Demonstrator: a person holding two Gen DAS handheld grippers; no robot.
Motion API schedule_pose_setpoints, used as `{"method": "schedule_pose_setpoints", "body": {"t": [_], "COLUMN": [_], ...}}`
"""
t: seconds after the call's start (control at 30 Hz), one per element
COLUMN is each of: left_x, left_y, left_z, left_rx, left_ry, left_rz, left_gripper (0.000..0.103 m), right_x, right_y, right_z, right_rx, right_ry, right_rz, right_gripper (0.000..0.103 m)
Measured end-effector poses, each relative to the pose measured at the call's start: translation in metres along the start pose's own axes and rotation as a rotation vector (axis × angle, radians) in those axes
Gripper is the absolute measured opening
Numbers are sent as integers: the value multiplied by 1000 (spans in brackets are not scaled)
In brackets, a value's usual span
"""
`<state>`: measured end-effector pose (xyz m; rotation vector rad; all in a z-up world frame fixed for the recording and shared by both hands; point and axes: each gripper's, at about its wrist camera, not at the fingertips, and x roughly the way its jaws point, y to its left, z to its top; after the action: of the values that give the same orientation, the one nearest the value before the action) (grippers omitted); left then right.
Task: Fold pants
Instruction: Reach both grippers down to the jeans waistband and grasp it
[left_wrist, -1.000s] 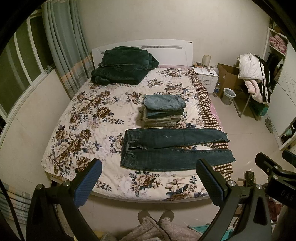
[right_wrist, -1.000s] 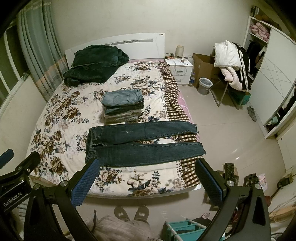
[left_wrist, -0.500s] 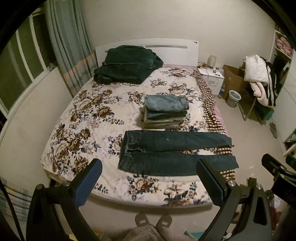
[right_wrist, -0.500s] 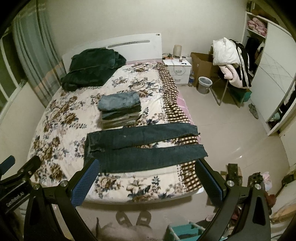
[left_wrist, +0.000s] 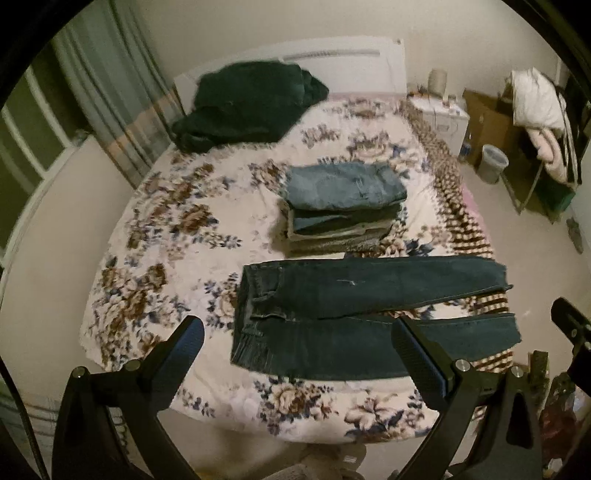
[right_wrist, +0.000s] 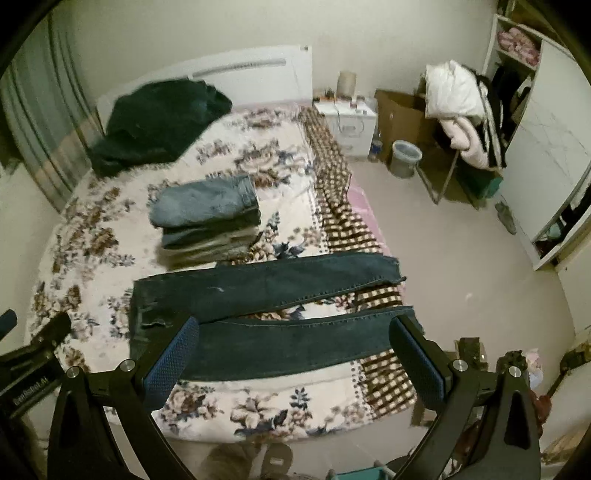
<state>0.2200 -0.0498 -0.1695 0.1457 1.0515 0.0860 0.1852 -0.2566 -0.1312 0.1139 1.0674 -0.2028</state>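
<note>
Dark blue jeans (left_wrist: 354, 314) lie flat across the near part of the floral bed (left_wrist: 166, 236), waistband to the left, both legs spread to the right. They also show in the right wrist view (right_wrist: 266, 314). My left gripper (left_wrist: 299, 358) is open and empty, above the bed's near edge over the jeans' waist end. My right gripper (right_wrist: 295, 354) is open and empty, over the nearer leg. A stack of folded pants (left_wrist: 343, 206) sits behind the jeans, also in the right wrist view (right_wrist: 210, 221).
A dark green blanket (left_wrist: 247, 107) lies heaped by the headboard. To the right of the bed are a white nightstand (right_wrist: 347, 125), a cardboard box (right_wrist: 402, 114), a bin (right_wrist: 404, 157), a chair piled with clothes (right_wrist: 461, 110) and a wardrobe (right_wrist: 546, 155).
Both grippers have moved forward and lower toward the bed; the jeans look larger and closer. Both views are motion-blurred. The jaws have stayed open.
</note>
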Motion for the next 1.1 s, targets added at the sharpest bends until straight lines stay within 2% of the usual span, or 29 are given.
{"method": "schedule_pose_setpoints", "body": {"t": [0.17,0.3,0.5,0.6,0.73,0.87,0.93,1.0,1.03,1.07,1.1], "left_x": [114,203,359,418,459,483,490,490,490,488,482], "left_y": [-16,-40,-108,-141,-172,-192,-194,-192,-190,-189,-189], "left_z": [40,51,36,24,21,24,27,31,29,31,32], "left_rx": [64,155,376,480,603,684,698,676,668,662,664], "left_ry": [95,150,266,309,297,327,369,420,433,440,434], "left_rz": [14,48,76,73,75,11,-40,-147,-175,-191,-204], "left_gripper": [103,103,103,103,103,100,90,58,53,44,33], "right_x": [145,270,461,537,599,639,654,664,667,667,666], "right_y": [15,31,46,52,57,59,58,57,56,55,54], "right_z": [42,62,64,58,44,39,43,47,48,50,50], "right_rx": [-28,-113,-317,-456,-621,-721,-731,-731,-729,-731,-737], "right_ry": [111,193,327,406,471,548,590,619,619,618,608], "right_rz": [-30,-74,-78,-93,-104,-44,-2,40,65,88,103], "right_gripper": [103,103,103,101,100,100,100,94,87,73,67]}}
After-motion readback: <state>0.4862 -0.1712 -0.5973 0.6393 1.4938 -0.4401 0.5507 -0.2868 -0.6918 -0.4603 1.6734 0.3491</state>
